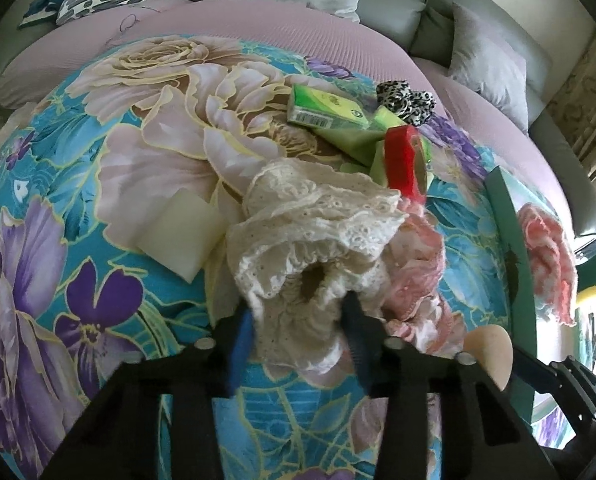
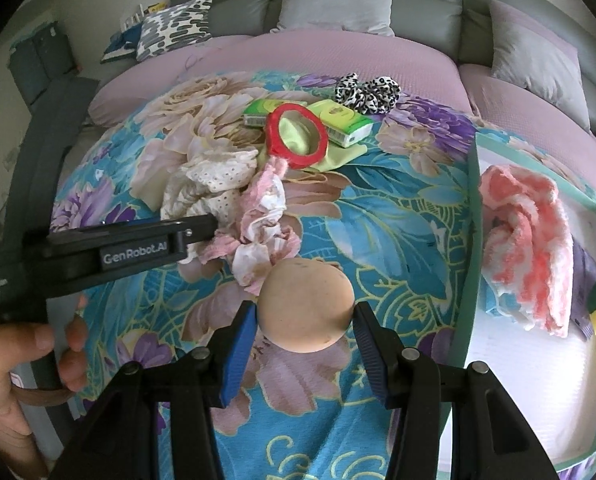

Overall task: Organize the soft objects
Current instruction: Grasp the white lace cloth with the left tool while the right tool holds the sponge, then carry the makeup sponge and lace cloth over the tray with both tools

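The left claw (image 1: 301, 320) is pinched onto the cream lace cloth (image 1: 313, 232), its pads pressed into the bunched near edge, probably so the limp fabric comes up as one piece instead of trailing. The cloth lies on the floral bedspread (image 1: 58, 200), with the pink crumpled cloth (image 1: 417, 264) touching it at three o'clock and a pale foam block (image 1: 178, 236) just beside it at nine. The right claw (image 2: 303, 316) stands about half open, gripping the beige round sponge (image 2: 307, 304) across its width, lightly enough that it keeps its shape. At three o'clock in the right view, the green box (image 2: 473, 200) already holds a pink-and-white knitted cloth (image 2: 525, 240), so it appears to be the collecting place. The red tape roll (image 2: 298, 136) and tissue packs (image 2: 345, 124) wait at twelve.
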A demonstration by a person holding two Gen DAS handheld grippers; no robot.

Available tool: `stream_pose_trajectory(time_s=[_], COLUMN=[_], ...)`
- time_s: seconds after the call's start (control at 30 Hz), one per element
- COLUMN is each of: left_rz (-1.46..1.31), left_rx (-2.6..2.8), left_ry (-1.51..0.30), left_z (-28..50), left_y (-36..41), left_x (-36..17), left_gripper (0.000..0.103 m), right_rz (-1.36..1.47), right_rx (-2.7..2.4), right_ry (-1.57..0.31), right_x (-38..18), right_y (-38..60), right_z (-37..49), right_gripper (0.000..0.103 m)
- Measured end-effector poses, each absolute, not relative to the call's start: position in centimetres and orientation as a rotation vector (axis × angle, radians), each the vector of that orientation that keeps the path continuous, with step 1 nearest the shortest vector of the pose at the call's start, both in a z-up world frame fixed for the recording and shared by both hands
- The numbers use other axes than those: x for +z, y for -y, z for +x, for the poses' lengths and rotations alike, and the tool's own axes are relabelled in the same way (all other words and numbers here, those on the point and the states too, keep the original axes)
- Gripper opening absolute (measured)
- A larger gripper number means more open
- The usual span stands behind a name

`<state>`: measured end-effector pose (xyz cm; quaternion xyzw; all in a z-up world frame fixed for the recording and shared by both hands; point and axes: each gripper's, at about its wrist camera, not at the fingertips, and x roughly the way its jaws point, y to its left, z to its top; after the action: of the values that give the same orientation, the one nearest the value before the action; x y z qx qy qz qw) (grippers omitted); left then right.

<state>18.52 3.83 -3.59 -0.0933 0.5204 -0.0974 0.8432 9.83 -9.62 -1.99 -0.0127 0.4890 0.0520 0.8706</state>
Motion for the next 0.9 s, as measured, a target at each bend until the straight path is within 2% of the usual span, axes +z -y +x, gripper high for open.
stream_pose_trajectory(time_s=[0.1, 0.3, 0.9], left_rz=[-0.21, -0.23, -0.15], left_rx=[-0.204, -0.211, -0.318], left_ry=[-1.091, -1.052, -0.749], left_z=[18.3, 17.9, 13.5], left_y=[-4.3, -4.8, -2.4], left_x=[-3.4, -2.4, 7.9], left_gripper=[0.023, 0.017, 0.016], right_rz=[-0.02, -0.012, 0.052], right_rx=[0.104, 0.101, 0.048], right_ry=[-1.02, -1.012, -0.86], right_x=[-1.9, -1.7, 3.0], right_y=[9.8, 10.1, 13.0], right_z=[9.8, 9.8, 7.8], right_gripper=[0.053, 0.053, 0.053])
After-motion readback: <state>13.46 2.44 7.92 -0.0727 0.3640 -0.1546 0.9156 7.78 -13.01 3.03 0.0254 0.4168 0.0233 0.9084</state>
